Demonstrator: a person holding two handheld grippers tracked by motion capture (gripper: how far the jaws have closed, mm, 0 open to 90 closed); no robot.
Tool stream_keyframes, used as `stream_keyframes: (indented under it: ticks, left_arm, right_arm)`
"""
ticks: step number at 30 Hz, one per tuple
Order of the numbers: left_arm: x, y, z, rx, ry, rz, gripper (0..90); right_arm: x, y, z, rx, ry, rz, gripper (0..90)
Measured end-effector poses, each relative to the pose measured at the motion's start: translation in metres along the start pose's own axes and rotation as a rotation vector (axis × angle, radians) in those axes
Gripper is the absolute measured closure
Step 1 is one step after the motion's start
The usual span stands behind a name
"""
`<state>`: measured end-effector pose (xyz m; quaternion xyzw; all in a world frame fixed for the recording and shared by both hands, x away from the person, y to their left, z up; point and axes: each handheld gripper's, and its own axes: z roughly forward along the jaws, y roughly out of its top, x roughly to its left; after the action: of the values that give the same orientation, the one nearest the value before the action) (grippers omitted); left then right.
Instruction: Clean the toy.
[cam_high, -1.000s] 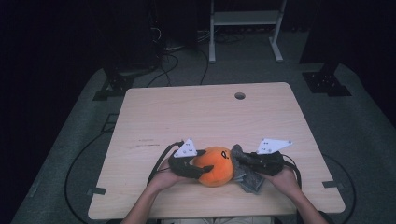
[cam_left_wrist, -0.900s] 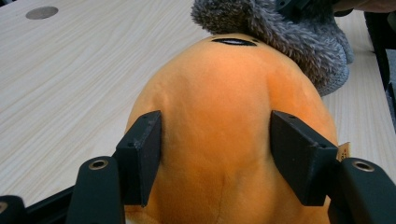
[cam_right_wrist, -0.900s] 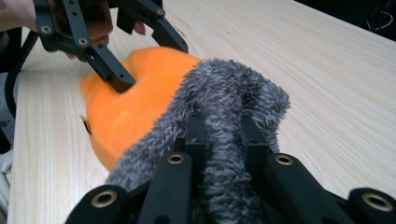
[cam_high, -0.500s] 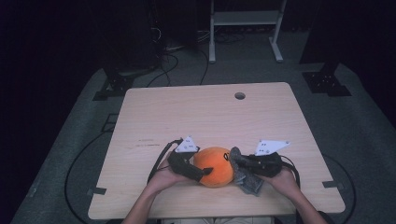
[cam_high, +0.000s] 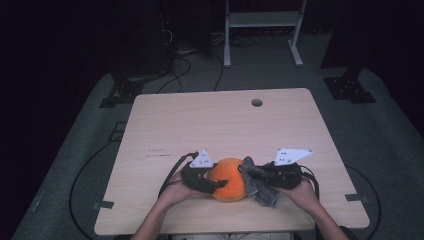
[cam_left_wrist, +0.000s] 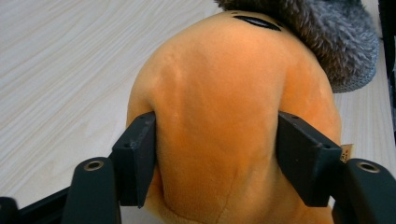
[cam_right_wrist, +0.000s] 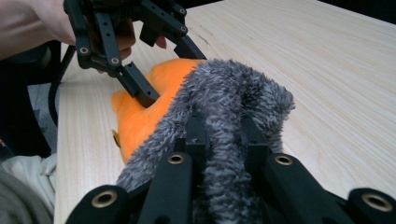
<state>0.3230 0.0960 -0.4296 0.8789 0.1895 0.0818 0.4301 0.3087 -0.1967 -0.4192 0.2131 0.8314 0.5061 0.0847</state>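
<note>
A pale wooden table (cam_high: 220, 130) spans the scene, with a small round hole (cam_high: 257, 102) near its far edge. Close to the near edge, about midway across, sits an orange plush toy (cam_high: 228, 177), round and soft, resting on the tabletop between the two grippers. The left gripper (cam_left_wrist: 215, 154) comes in from the toy's left; its jaws press into the plush from both sides, denting the fabric, so they are pinching the toy. A hand (cam_high: 176, 191) holds this gripper from below. On the toy's right side lies a grey fuzzy cloth (cam_high: 260, 182), draped against and partly over the orange body. The right gripper (cam_right_wrist: 224, 140) has its jaws drawn close together with a fold of that grey cloth caught between them. A black embroidered mark (cam_left_wrist: 257, 22) shows on the toy near the cloth.
</note>
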Motion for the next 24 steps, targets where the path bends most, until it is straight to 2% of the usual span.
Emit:
stream_keyframes:
  ticks: [2, 4, 6, 11, 12, 13, 16, 20, 23, 24]
  left_arm:
    - [0.000, 0.000, -0.001, -0.002, 0.006, 0.006, 33.4]
    - [0.001, 0.002, -0.003, -0.015, 0.014, -0.006, 26.2]
    - [0.002, 0.005, -0.005, -0.001, 0.027, -0.007, 18.6]
    - [0.000, 0.007, -0.004, 0.024, 0.053, -0.007, 11.9]
    - [-0.001, 0.007, -0.004, 0.028, 0.057, -0.001, 11.9]
    - [-0.003, 0.006, 0.000, 0.034, 0.059, 0.022, 12.2]
    - [-0.004, 0.006, 0.000, 0.030, 0.050, 0.040, 16.9]
    - [-0.004, 0.004, 0.000, 0.028, 0.047, 0.054, 21.2]
    - [-0.002, 0.003, 0.000, 0.025, 0.042, 0.046, 21.1]
    - [-0.002, 0.005, 0.000, 0.018, 0.040, 0.030, 18.9]
  right_arm:
    - [-0.001, -0.001, 0.004, 0.013, -0.010, 0.001, 77.8]
    - [-0.002, -0.005, 0.005, 0.029, -0.020, 0.006, 78.0]
    - [-0.002, -0.010, 0.003, 0.047, -0.036, 0.007, 77.9]
    - [-0.003, -0.022, -0.001, 0.070, -0.042, 0.024, 77.9]
    - [-0.004, -0.024, -0.003, 0.083, -0.041, 0.029, 77.8]
    - [-0.005, -0.022, -0.004, 0.073, -0.037, 0.033, 77.9]
    - [-0.002, -0.013, -0.007, 0.024, -0.025, 0.015, 77.9]
    - [0.001, -0.001, 0.001, 0.000, -0.017, -0.013, 77.8]
    - [-0.001, 0.000, 0.005, 0.009, -0.016, -0.007, 77.8]
    - [-0.004, -0.003, 0.006, 0.024, -0.010, 0.015, 77.9]
